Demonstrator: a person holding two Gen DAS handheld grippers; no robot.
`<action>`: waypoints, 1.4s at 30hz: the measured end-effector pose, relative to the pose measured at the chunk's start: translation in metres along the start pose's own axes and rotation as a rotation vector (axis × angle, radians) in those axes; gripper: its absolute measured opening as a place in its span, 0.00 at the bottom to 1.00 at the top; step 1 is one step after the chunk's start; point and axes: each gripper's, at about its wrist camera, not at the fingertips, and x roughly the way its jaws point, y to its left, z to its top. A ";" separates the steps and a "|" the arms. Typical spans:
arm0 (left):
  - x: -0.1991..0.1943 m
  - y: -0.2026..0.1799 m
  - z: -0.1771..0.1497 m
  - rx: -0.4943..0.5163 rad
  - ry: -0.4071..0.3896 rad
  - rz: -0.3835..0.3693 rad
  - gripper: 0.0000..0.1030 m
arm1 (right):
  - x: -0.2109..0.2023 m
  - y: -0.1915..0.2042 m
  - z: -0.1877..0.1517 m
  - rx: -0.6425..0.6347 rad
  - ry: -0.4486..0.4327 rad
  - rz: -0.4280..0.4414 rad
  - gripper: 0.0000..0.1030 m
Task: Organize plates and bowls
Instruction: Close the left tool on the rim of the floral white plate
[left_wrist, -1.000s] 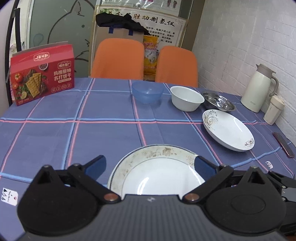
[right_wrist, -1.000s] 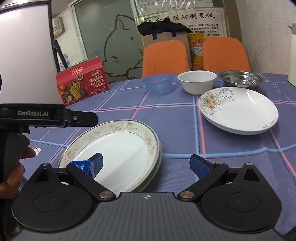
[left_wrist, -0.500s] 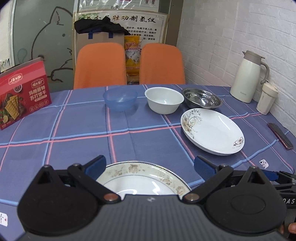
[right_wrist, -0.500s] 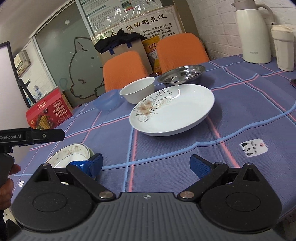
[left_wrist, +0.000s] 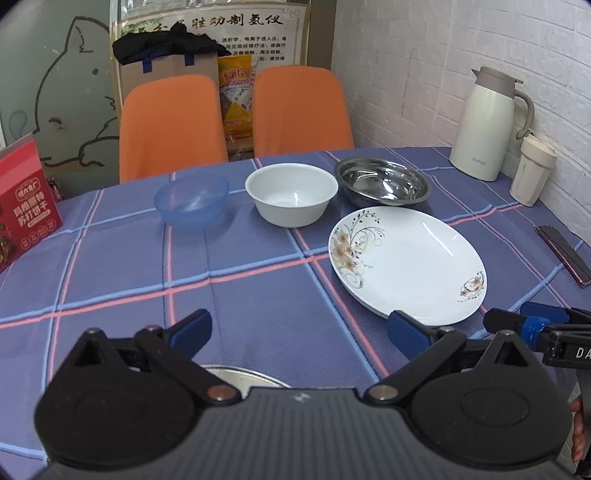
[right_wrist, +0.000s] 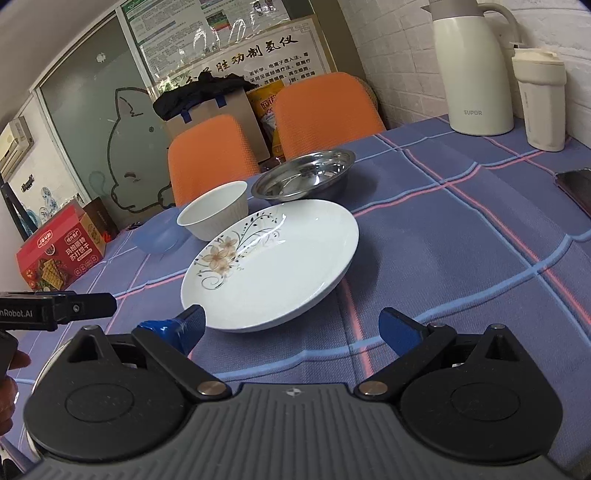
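1. Looking across the table, we see nothing stacked yet: blue bowl (left_wrist: 191, 200), white bowl (left_wrist: 291, 194) and steel bowl (left_wrist: 383, 181) sit apart along the far side, floral plate (left_wrist: 406, 264) nearer right, rimmed plate (left_wrist: 243, 377) nearest.
2. Left gripper (left_wrist: 299, 330) and right gripper (right_wrist: 291, 330) both gape, empty.
3. Since a second ago we've swung right, off the rimmed plate toward the floral one.
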 end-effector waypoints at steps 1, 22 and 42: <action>0.004 -0.001 0.002 0.000 0.006 -0.002 0.97 | 0.004 -0.001 0.004 -0.010 0.004 -0.004 0.86; 0.134 -0.013 0.058 -0.071 0.238 -0.147 0.97 | 0.084 0.001 0.034 -0.165 0.118 -0.075 0.86; 0.143 -0.036 0.050 0.021 0.205 -0.060 0.97 | 0.091 0.018 0.024 -0.275 0.108 -0.103 0.87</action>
